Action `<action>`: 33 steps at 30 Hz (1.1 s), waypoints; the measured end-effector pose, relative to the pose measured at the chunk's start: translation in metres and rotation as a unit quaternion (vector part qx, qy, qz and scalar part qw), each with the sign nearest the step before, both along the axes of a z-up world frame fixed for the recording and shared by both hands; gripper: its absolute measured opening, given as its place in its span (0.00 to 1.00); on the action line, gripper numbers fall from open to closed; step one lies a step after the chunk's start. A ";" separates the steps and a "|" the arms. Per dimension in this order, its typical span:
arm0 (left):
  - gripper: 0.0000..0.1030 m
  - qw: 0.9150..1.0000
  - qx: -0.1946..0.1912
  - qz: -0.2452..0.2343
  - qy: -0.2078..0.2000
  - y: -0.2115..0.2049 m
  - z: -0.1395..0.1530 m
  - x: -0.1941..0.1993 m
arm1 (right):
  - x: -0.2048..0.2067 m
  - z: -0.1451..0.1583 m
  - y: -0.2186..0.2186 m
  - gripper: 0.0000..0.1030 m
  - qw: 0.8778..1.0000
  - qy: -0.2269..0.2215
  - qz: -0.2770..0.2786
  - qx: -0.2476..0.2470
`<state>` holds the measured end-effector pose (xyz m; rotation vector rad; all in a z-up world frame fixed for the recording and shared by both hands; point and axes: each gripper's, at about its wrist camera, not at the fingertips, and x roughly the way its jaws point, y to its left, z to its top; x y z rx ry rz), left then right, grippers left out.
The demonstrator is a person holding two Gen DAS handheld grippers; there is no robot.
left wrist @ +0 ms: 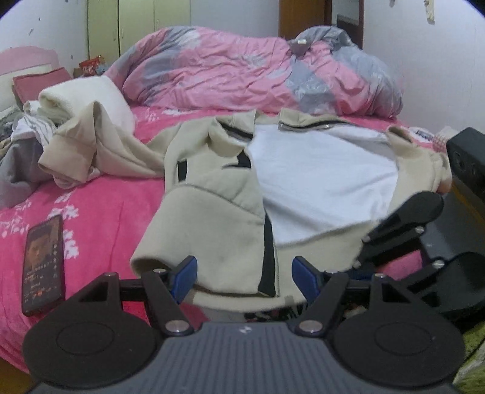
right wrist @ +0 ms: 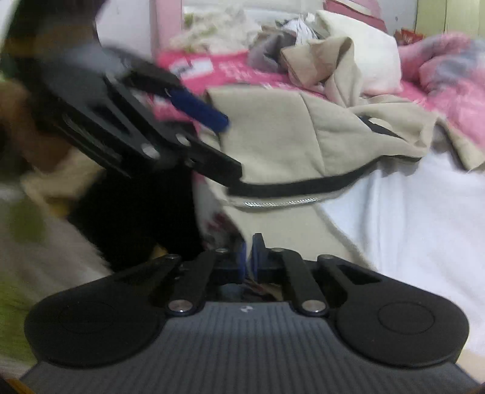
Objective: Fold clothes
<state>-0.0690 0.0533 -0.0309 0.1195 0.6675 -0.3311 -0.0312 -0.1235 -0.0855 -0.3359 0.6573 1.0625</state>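
**Beige jacket spread open on a pink bed**

The beige zip jacket (left wrist: 212, 212) lay open on the pink floral bedsheet (left wrist: 100, 218), its white lining (left wrist: 321, 181) facing up and its near hem hanging over the bed's edge. One front panel with black trim was folded over the lining, and a sleeve (left wrist: 78, 151) trailed off toward a heap of other clothes (left wrist: 27, 136) by the headboard.

The left gripper (left wrist: 244, 277) stood with its blue pads well apart on either side of the jacket's hem, neither pad pressing the cloth. The right gripper (right wrist: 249, 253) had its pads drawn together at the jacket's near edge; a sliver of beige fabric seemed caught between them, though blur there made the pinch hard to confirm. In the right wrist view the left gripper showed from the side, close above the folded panel.

A phone (left wrist: 44, 263) with a lit screen rested on the sheet, well apart from the jacket. A rolled cream blanket (left wrist: 88, 97) sat beside the clothes heap, and a crumpled pink-and-grey quilt (left wrist: 257, 69) filled the far side of the bed. Behind stood pale walls, a light wardrobe (left wrist: 136, 27) and a wooden door frame (left wrist: 300, 18).
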 end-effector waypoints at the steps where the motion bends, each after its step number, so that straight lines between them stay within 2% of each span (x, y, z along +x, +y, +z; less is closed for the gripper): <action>1: 0.69 1.000 -0.004 -0.001 -0.003 0.001 0.002 0.000 | -0.001 0.003 -0.004 0.03 1.000 0.014 0.003 0.017; 5: 0.70 0.999 -0.031 0.007 0.010 0.008 -0.002 0.009 | -0.001 -0.009 -0.011 0.04 0.996 0.076 0.001 0.049; 8: 0.69 0.999 -0.047 0.018 0.018 0.014 -0.003 0.012 | 0.000 -0.025 -0.006 0.08 0.995 0.091 -0.027 0.027; 9: 0.70 0.998 -0.054 0.021 0.014 0.017 -0.002 0.011 | 0.001 -0.021 -0.009 0.15 0.994 0.103 -0.029 0.037; 10: 0.69 0.998 -0.061 0.025 0.010 0.021 -0.001 0.010 | 0.002 -0.017 -0.012 0.28 0.992 0.116 -0.030 0.049; 13: 0.70 0.995 -0.097 0.040 -0.004 0.035 0.004 0.008 | 0.009 0.004 -0.037 0.51 0.978 0.158 -0.031 0.135; 15: 0.69 0.991 -0.121 0.050 -0.012 0.044 0.006 0.007 | 0.024 0.012 -0.055 0.53 0.958 0.200 -0.052 0.200; 17: 0.69 0.990 -0.127 0.063 -0.011 0.049 0.003 0.010 | 0.043 0.013 -0.065 0.54 0.937 0.234 -0.093 0.242; 20: 0.69 0.990 -0.117 0.080 -0.004 0.052 -0.005 0.017 | 0.068 0.005 -0.065 0.54 0.918 0.264 -0.166 0.246; 25: 0.69 0.986 -0.118 0.116 0.021 0.062 -0.022 0.030 | 0.089 -0.013 -0.035 0.53 0.911 0.290 -0.212 0.204; 29: 0.69 0.979 -0.135 0.141 0.052 0.077 -0.037 0.038 | 0.098 -0.018 -0.018 0.50 0.911 0.281 -0.235 0.190; 32: 0.69 0.976 -0.145 0.149 0.062 0.084 -0.043 0.038 | 0.104 -0.021 -0.010 0.40 0.911 0.273 -0.245 0.188; 33: 0.69 0.976 -0.146 0.150 0.064 0.085 -0.044 0.037 | 0.104 -0.021 -0.009 0.31 0.910 0.273 -0.248 0.189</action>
